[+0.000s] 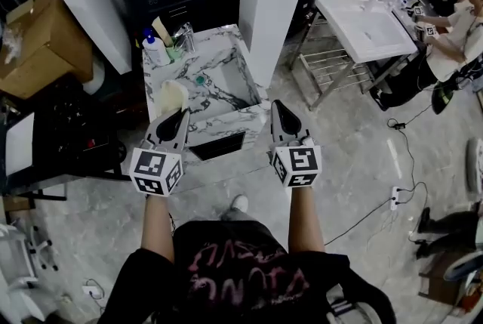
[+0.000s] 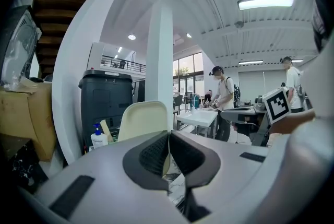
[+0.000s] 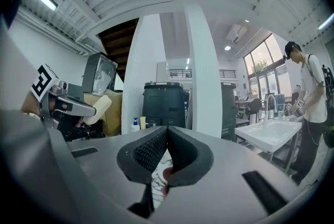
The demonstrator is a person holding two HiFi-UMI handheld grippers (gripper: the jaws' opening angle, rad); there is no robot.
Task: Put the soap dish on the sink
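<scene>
Head view: person stands before a marble sink (image 1: 219, 43), a gripper in each hand. Left gripper (image 1: 179, 117) carries the cream soap dish (image 1: 172, 97) by its near edge. The dish is in the air above the sink's front left corner, not set down. Bottle (image 1: 155, 49) and tap (image 1: 185, 35) fill the back ledge, so the front left ledge looks like the free spot. Right gripper (image 1: 278, 106) hangs off the sink's front right corner, clear of the dish; it seems parked out of the way.

Left gripper view: jaws pinched onto the dish's lower edge, only the dish's thickness between the pads. Dish stands upright past the tips, broad face to the camera. An edge grip leaves the base free for setting down. Judgement: carry step, placement not yet done.

Right gripper view: jaws pressed together, pads meeting, nothing between them. Left gripper and dish show at far left, well apart.

Next move calls for lowering and tilting the dish flat before release. Risk: a thin edge grip may let it swing or slip.
</scene>
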